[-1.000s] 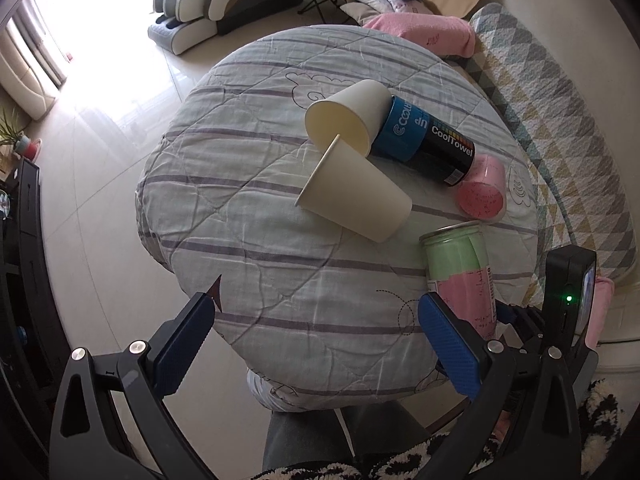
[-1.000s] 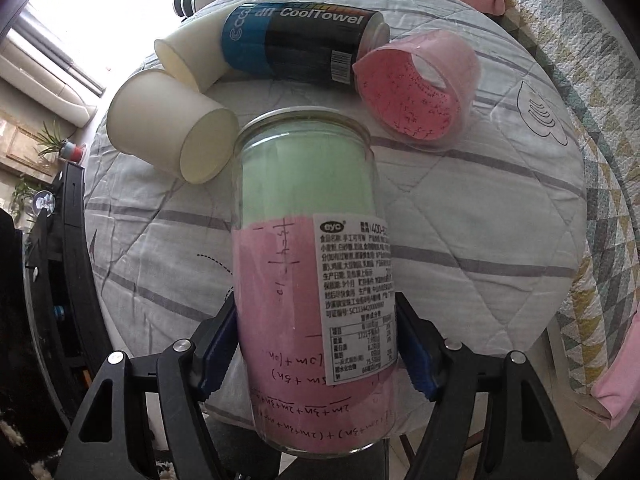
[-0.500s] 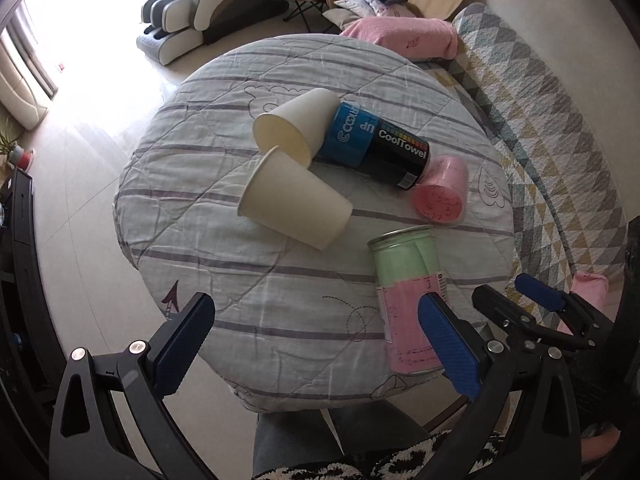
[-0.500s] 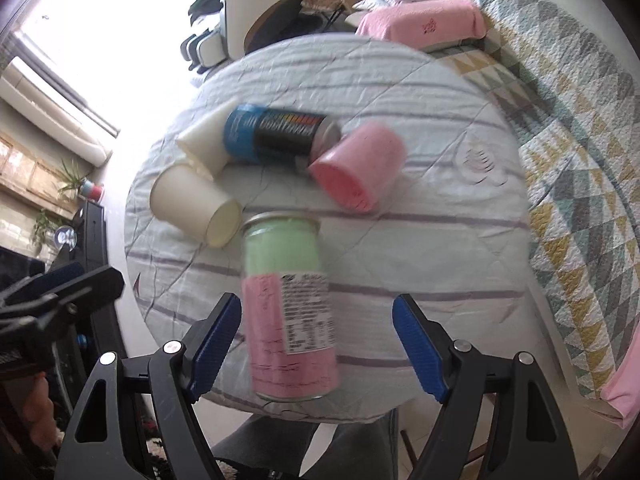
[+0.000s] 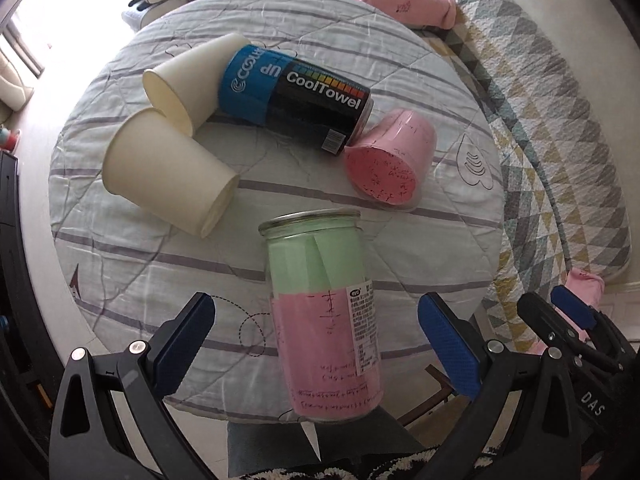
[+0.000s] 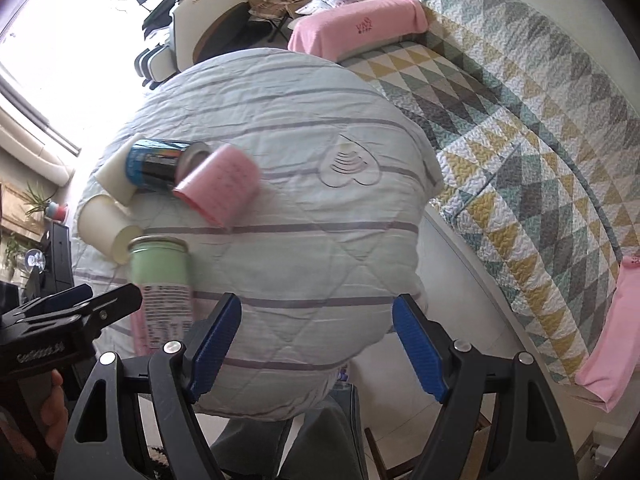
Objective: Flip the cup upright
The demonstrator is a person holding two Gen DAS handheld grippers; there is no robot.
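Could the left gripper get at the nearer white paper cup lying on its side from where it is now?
Probably yes. The left gripper has its jaws open, though the upright jar stands between them; the white paper cup lies unobstructed, up and left of it, so a leftward shift should do.

left wrist cam sits low at the near edge of the round table (image 5: 400, 80), looking forward and down between its own blue fingers (image 5: 182, 338), close enough that the tall clear can (image 5: 324, 312) fills the middle of frame. right wrist cam is further back and off to the right, aimed across the same table (image 6: 280, 120) towards the patterned sofa (image 6: 520, 152), so everything looks smaller. both views share the tabletop, the can (image 6: 162, 284), the pink cup (image 6: 218, 184) and the two cream paper cups. each cam also catches the other gripper at its edge: right gripper (image 5: 580, 328) in the left view, left gripper (image 6: 72, 308) in the right one
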